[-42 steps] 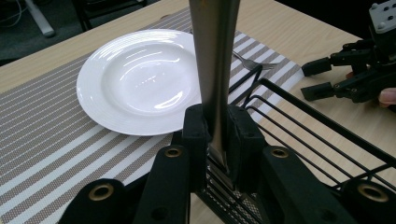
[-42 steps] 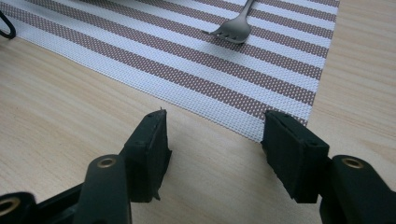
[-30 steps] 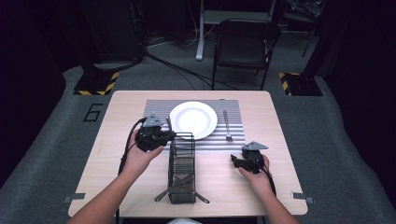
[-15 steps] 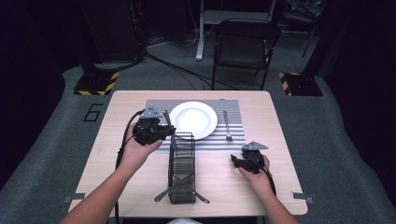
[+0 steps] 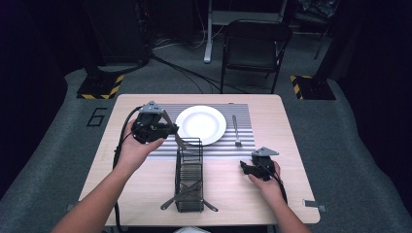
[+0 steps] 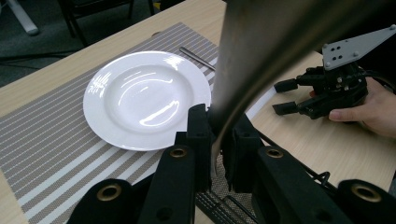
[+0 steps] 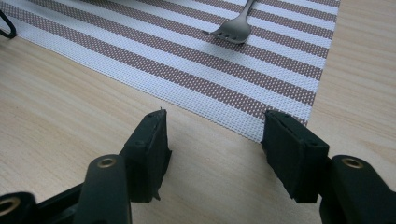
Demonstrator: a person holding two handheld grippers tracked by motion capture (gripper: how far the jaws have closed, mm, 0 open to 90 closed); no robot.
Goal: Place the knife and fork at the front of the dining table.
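My left gripper (image 5: 171,130) is shut on a grey metal utensil (image 5: 177,138) that slants down toward the far end of a black wire rack (image 5: 189,177). In the left gripper view the jaws (image 6: 217,126) pinch the blurred utensil (image 6: 252,51) just in front of a white plate (image 6: 144,98). The plate (image 5: 200,124) lies on a striped placemat (image 5: 243,145), with a fork (image 5: 235,130) to its right. My right gripper (image 5: 245,167) rests open on the wood right of the rack, and its view shows the jaws (image 7: 215,149) apart with nothing between them, near the placemat (image 7: 187,70) edge and the fork (image 7: 233,30).
The left gripper view shows the right gripper (image 6: 281,97) in a hand beyond the rack. A black folding chair (image 5: 255,46) stands behind the table. Two grey bars stick out at the rack's near end (image 5: 167,201). Bare wood (image 5: 243,199) lies along the table's front.
My left gripper has moved away from me and slightly left, carrying the utensil up from the rack's far end. The right gripper has stayed put.
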